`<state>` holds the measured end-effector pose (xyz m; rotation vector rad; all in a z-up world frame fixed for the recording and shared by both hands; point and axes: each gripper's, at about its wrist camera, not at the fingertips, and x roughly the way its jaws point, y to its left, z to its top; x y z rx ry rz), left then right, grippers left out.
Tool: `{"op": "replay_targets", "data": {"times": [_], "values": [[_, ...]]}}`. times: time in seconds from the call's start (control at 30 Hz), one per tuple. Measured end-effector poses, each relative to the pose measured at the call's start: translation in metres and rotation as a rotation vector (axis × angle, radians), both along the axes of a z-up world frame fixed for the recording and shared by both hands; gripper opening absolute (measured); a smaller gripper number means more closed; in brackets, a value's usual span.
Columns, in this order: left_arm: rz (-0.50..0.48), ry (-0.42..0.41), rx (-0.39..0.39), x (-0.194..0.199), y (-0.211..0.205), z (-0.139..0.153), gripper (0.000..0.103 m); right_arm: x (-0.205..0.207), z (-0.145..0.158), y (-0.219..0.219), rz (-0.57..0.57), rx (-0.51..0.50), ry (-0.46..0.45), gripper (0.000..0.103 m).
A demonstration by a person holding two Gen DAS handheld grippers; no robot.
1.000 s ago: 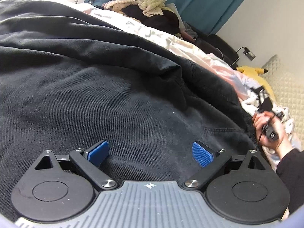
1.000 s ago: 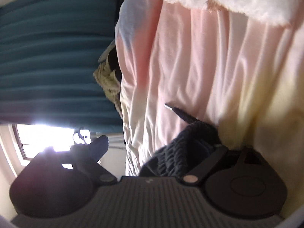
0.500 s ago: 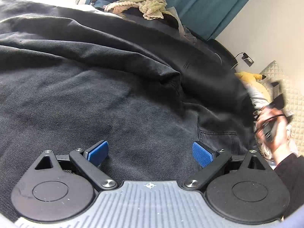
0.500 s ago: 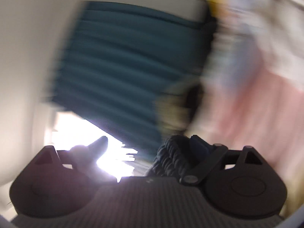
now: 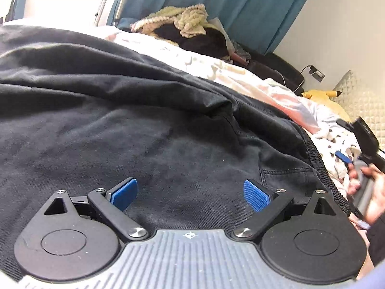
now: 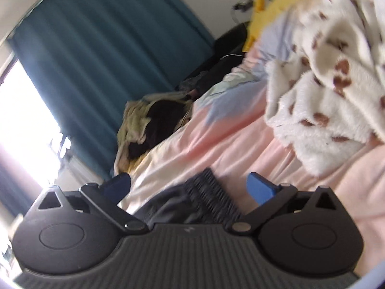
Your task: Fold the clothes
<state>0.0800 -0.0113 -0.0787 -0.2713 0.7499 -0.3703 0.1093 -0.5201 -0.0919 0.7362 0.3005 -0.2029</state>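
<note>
Both grippers spread: left gripper (image 5: 190, 193) empty above black garment (image 5: 120, 132) filling frame centre. Right gripper (image 6: 190, 189) jaws just opened wider, ribbed waistband (image 6: 211, 200) loose between them, pink bedding (image 6: 216, 139) behind.

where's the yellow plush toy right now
In the left wrist view the yellow plush toy lies far right on the bed, between the quilted pillow and the pink sheet, below the wall socket.
</note>
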Motion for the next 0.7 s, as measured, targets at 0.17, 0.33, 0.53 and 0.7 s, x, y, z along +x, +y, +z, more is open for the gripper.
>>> {"op": "replay_targets", "data": {"times": [0.17, 0.33, 0.53, 0.7], "values": [[0.014, -0.115, 0.075, -0.02, -0.002, 0.015, 0.096, -0.043, 0.039, 0.063, 0.124, -0.171, 0.018, 0.103], [0.001, -0.186, 0.104, -0.039, -0.003, 0.026, 0.096, -0.091, 0.069, 0.136, 0.213, -0.33, 0.06, 0.103], [0.085, -0.305, 0.188, -0.069, 0.009, 0.046, 0.096, -0.144, 0.083, 0.187, 0.211, -0.343, 0.018, 0.103], [0.147, -0.297, 0.108, -0.097, 0.041, 0.059, 0.096, -0.177, 0.089, 0.219, 0.17, -0.479, 0.01, 0.103]]}}
